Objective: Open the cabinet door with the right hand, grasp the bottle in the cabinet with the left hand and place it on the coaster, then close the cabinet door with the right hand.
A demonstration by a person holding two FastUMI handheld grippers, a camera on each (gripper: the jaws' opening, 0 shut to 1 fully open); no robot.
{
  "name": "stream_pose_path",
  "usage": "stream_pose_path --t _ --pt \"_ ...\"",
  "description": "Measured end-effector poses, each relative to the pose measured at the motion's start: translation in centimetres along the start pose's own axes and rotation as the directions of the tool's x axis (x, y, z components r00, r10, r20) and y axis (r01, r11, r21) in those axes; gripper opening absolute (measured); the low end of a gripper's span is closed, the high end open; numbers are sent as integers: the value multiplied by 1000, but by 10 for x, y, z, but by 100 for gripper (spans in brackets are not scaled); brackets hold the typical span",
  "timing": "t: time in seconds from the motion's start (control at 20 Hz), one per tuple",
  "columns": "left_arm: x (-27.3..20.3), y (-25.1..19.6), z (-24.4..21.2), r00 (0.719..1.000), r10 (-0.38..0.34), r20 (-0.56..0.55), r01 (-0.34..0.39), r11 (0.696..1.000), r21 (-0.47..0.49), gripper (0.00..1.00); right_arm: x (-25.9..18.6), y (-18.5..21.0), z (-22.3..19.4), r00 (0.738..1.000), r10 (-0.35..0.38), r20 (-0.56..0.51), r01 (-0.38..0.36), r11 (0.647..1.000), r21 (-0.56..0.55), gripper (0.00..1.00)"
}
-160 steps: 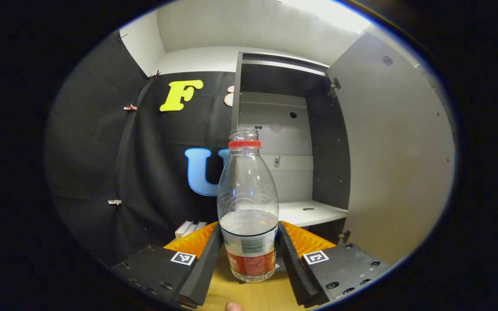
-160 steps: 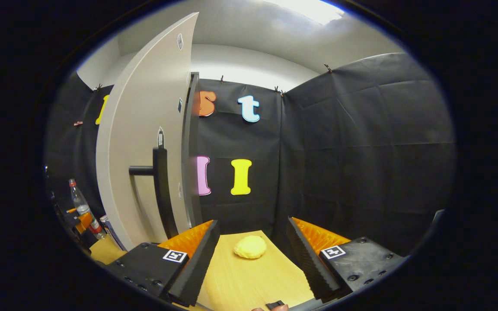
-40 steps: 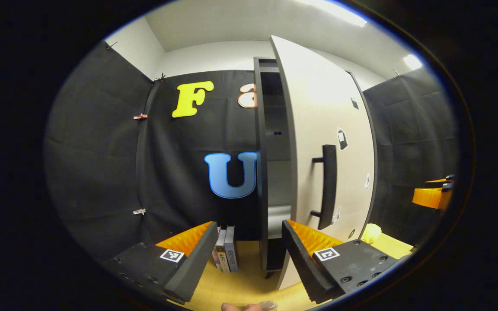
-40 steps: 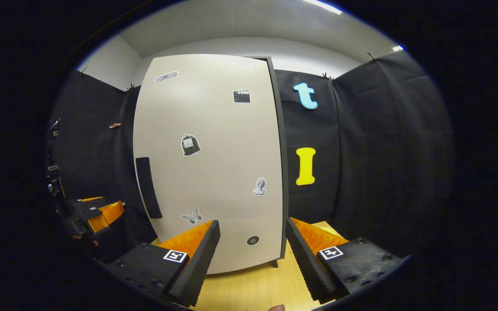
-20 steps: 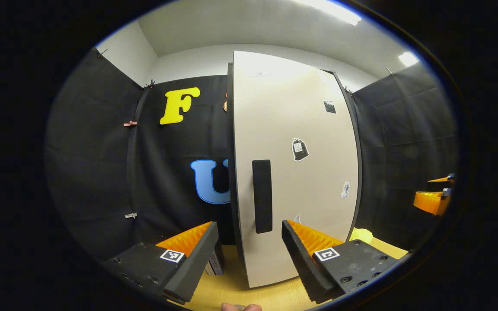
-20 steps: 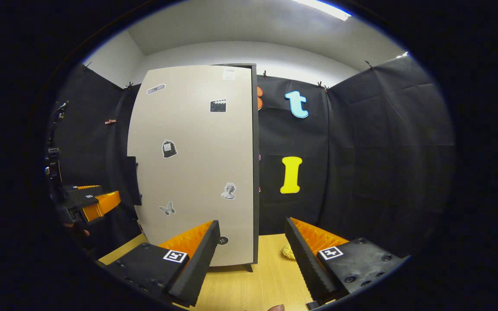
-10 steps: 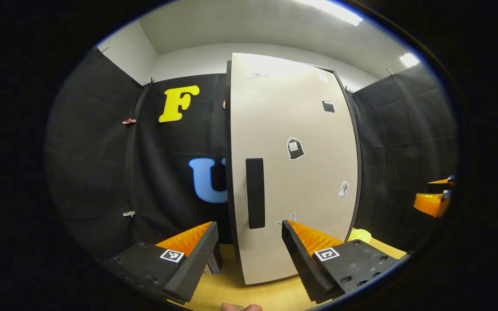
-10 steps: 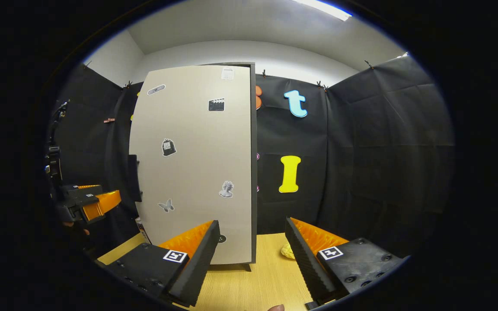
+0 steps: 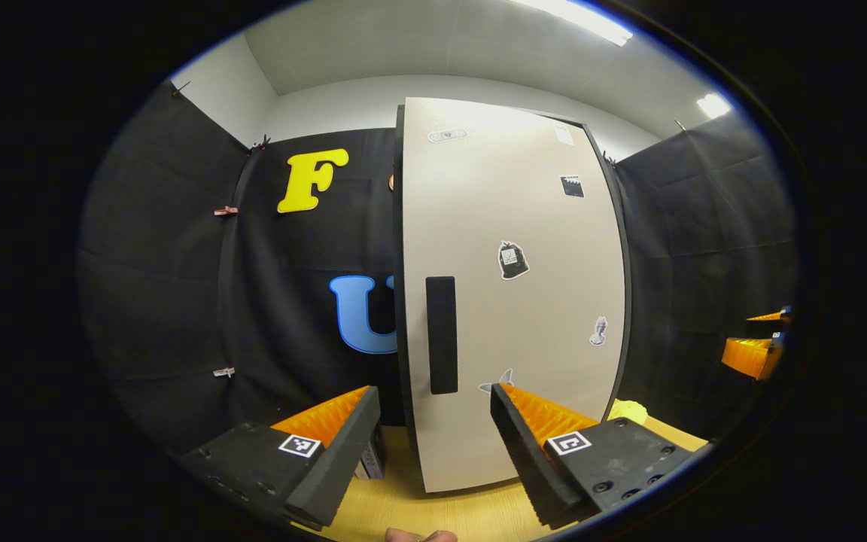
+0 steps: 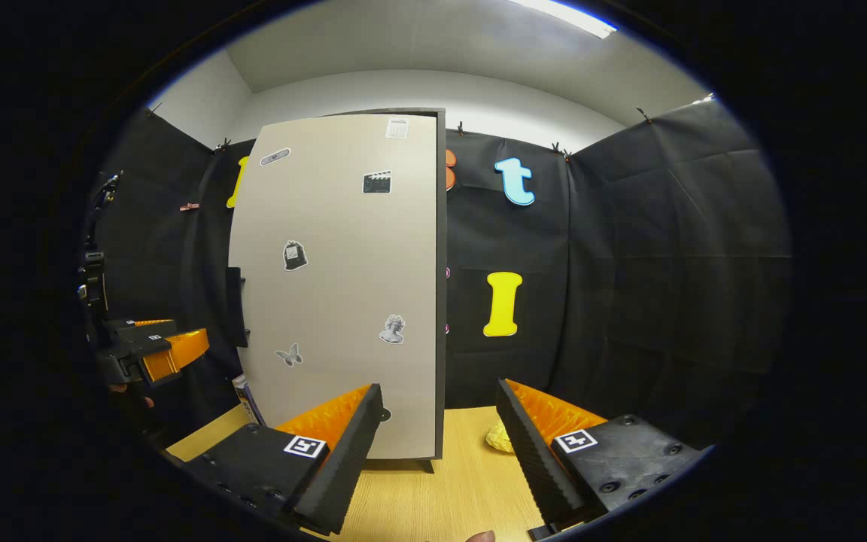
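Cabinet door (image 9: 512,301) shut, handle (image 9: 442,334) untouched; left claw (image 9: 433,436) and right claw (image 10: 439,436) wide open, empty, above table (image 10: 448,489).

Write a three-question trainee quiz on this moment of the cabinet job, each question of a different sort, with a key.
1. True or false: the cabinet door is shut.
2. The left gripper holds: A) a bottle B) nothing C) the door handle
3. Fill in: in the right gripper view, the yellow lump lies on the wooden ____, between the fingers of the right gripper.

Key: 1 true; 2 B; 3 table.
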State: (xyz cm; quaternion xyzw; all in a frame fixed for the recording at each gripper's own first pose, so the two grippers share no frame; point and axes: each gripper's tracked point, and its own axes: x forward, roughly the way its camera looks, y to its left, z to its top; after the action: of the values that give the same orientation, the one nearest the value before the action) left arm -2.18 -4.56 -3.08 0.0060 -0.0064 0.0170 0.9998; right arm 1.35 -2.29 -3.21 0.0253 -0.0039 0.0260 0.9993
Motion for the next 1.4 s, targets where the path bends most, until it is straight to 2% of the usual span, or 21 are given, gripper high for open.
stream_pose_path --t 1.4 --pt "-5 -1 3 1000 -3 27 3 1000 17 93 -5 -2 7 1000 -10 24 11 1000 -7 94"
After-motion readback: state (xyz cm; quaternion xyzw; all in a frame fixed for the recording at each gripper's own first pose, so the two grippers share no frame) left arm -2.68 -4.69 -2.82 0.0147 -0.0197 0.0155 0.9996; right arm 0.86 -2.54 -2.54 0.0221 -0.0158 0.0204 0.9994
